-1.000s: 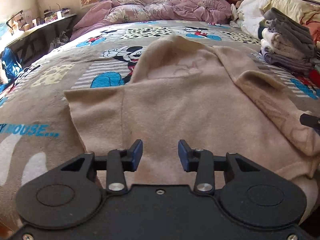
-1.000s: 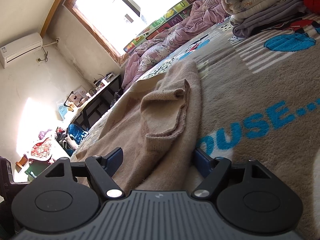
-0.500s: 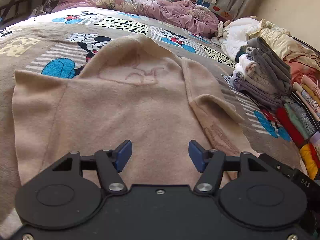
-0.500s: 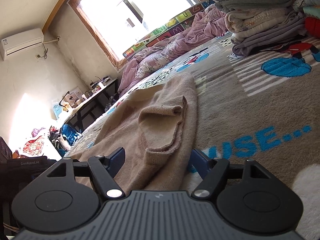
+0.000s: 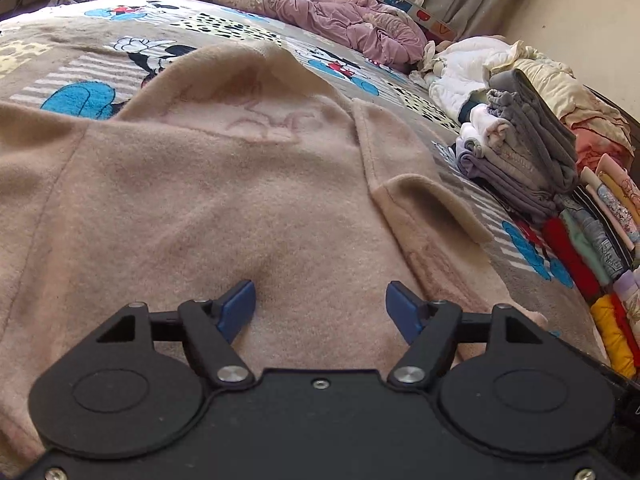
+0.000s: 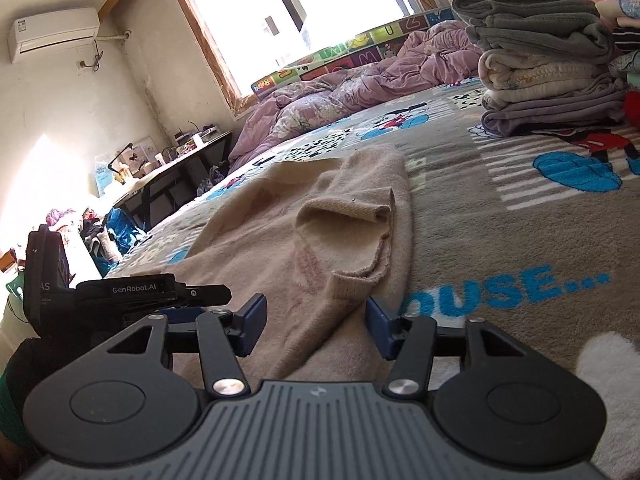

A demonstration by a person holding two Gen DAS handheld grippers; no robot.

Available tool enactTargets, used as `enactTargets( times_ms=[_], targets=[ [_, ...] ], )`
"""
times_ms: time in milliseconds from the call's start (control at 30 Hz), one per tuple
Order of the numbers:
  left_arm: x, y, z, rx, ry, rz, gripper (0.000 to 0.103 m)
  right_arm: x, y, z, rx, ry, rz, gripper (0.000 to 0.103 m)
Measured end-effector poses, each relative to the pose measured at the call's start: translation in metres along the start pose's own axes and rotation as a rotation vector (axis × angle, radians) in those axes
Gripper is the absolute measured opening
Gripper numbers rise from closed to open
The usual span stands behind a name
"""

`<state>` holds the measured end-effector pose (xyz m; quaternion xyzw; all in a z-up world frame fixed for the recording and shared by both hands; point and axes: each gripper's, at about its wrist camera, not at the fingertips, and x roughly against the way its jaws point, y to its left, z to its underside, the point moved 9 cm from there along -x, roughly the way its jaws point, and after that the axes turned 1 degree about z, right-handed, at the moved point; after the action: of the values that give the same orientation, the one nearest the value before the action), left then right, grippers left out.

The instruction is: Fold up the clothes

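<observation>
A beige fleece garment [image 5: 240, 208] lies spread flat on the cartoon-print bed blanket [image 5: 80, 52], with one sleeve [image 5: 424, 208] folded in along its right side. My left gripper [image 5: 320, 306] is open and empty, low over the garment's near hem. In the right wrist view the garment [image 6: 280, 240] shows with its folded sleeve [image 6: 344, 232]. My right gripper [image 6: 316, 320] is open, with the garment's near right edge lying between the jaws. The left gripper's body [image 6: 132, 292] shows just to its left.
Stacks of folded clothes [image 5: 532, 156] and a row of colourful folded items [image 5: 592, 256] line the bed's right side. A crumpled pink duvet [image 5: 300, 4] lies at the far end under the window [image 6: 304, 12]. A desk [image 6: 172, 168] stands left of the bed.
My left gripper has opened wider and swung right over the hem, close beside the right gripper. My right gripper has tilted level, keeping the garment's edge between its jaws.
</observation>
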<state>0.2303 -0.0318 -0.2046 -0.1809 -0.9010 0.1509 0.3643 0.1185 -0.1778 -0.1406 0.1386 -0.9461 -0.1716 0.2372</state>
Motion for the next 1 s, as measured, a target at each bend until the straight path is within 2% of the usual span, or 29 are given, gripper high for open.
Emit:
enactTargets(
  times_ms=[67,200,333,400,500,533,567,600,667,767,833,900,933,1000],
  targets=[
    [0.000,0.000,0.000,0.004,0.002,0.002,0.072,-0.001,0.006,-0.003,0.047,0.005,0.028,0.051],
    [0.000,0.000,-0.001,0.013,0.007,0.007,0.072,-0.011,-0.005,-0.004,-0.070,0.064,0.067,0.047],
    [0.000,0.000,-0.002,0.022,0.011,0.012,0.073,-0.020,0.003,-0.004,-0.090,0.098,0.035,0.047],
    [0.000,0.001,-0.003,0.027,0.013,0.015,0.073,-0.032,0.007,-0.005,-0.063,0.113,0.051,0.047],
    [-0.001,0.000,-0.002,0.020,0.013,0.016,0.073,-0.053,0.004,-0.007,-0.092,0.123,0.054,0.047],
    [-0.001,0.000,-0.002,0.017,0.013,0.015,0.073,-0.059,0.002,-0.008,-0.102,0.122,0.057,0.044],
    [-0.001,0.000,-0.002,0.015,0.012,0.016,0.073,-0.064,0.000,-0.009,-0.111,0.117,0.051,0.033],
    [-0.001,0.000,-0.002,0.015,0.012,0.016,0.073,-0.062,-0.002,-0.012,-0.123,0.101,0.048,0.017],
    [-0.001,0.001,-0.002,0.016,0.013,0.019,0.073,-0.057,-0.007,-0.019,-0.148,0.067,0.043,0.015],
    [-0.001,0.001,-0.002,0.019,0.014,0.021,0.073,-0.021,-0.028,-0.041,-0.224,-0.056,0.055,0.014],
    [-0.002,0.000,-0.003,0.017,0.015,0.021,0.073,0.014,-0.057,-0.051,-0.310,-0.158,0.120,0.014],
    [-0.002,0.000,-0.003,0.014,0.017,0.021,0.074,0.039,-0.093,-0.045,-0.346,-0.197,0.253,0.014],
    [-0.002,-0.001,-0.003,0.013,0.018,0.021,0.075,0.049,-0.111,-0.040,-0.363,-0.203,0.313,0.014],
    [-0.003,-0.002,-0.003,0.010,0.019,0.020,0.077,0.042,-0.137,-0.017,-0.418,-0.101,0.341,0.019]
  ],
)
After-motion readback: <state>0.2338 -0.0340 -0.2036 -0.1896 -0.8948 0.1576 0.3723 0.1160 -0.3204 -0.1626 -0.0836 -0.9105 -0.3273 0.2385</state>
